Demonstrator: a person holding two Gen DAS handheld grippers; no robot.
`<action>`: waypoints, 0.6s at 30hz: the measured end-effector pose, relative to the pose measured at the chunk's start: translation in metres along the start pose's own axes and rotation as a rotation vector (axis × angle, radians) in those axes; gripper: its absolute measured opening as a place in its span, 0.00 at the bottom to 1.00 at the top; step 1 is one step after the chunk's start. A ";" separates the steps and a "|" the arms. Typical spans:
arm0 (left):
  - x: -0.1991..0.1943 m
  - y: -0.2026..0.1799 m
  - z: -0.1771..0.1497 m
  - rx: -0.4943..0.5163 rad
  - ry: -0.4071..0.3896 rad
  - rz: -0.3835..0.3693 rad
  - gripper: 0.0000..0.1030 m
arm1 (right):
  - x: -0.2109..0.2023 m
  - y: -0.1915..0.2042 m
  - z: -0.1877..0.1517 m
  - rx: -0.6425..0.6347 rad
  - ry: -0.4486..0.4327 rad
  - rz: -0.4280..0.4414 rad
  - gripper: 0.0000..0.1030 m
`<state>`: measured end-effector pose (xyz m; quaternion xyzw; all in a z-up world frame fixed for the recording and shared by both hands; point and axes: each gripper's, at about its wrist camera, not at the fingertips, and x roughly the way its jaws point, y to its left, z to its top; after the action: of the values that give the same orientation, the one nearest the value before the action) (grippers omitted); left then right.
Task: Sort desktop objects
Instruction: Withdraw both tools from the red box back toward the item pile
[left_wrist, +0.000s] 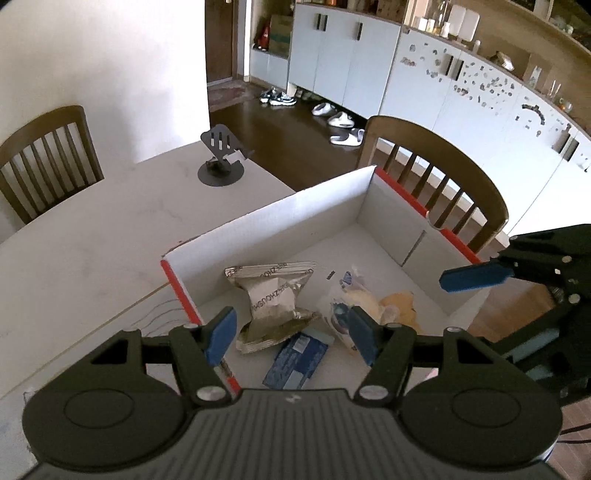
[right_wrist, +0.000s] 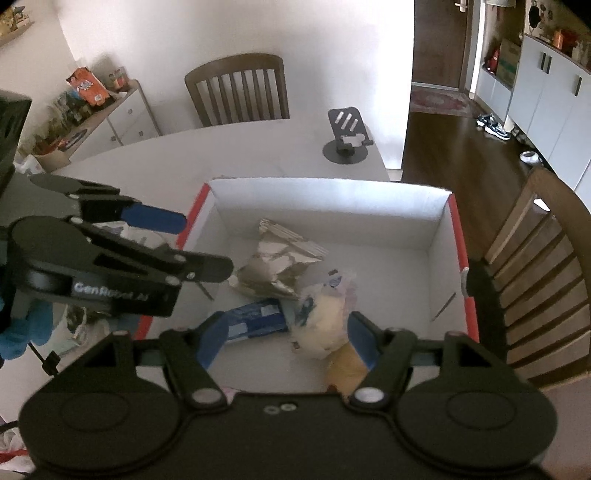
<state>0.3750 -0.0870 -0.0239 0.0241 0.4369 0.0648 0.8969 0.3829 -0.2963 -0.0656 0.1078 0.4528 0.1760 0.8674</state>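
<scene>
The left claw (left_wrist: 291, 334) tilts steeply downward, its blue pads spread apart with nothing pinched between them. The right claw (right_wrist: 286, 339) slants down likewise, jaws parted and empty. A blue-gloved hand (right_wrist: 22, 332) grips the left claw's body from behind.

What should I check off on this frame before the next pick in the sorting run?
1. Left gripper empty: ok, fingers apart, nothing between them.
2. Right gripper empty: ok, fingers apart over the box, nothing gripped.
3. Sorted items inside the box: ok; silver packet, blue packet and clear bag with yellow contents lie on its floor.
4. Box standing squarely on the table: ok, walls upright.
5. Grippers apart from each other: ok, a gap shows in both views.
6. Items left to sort: cannot tell; only a phone stand shows on the visible tabletop.
</scene>
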 end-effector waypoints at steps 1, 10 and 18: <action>-0.003 0.001 -0.002 0.001 -0.006 -0.002 0.64 | -0.002 0.002 0.000 0.002 -0.005 0.001 0.69; -0.039 0.014 -0.020 -0.010 -0.049 -0.017 0.64 | -0.018 0.028 -0.004 0.003 -0.036 -0.003 0.70; -0.069 0.035 -0.042 -0.036 -0.070 -0.030 0.64 | -0.025 0.058 -0.009 -0.002 -0.068 -0.003 0.70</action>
<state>0.2964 -0.0625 0.0078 0.0034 0.4042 0.0583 0.9128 0.3502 -0.2530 -0.0321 0.1119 0.4232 0.1713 0.8826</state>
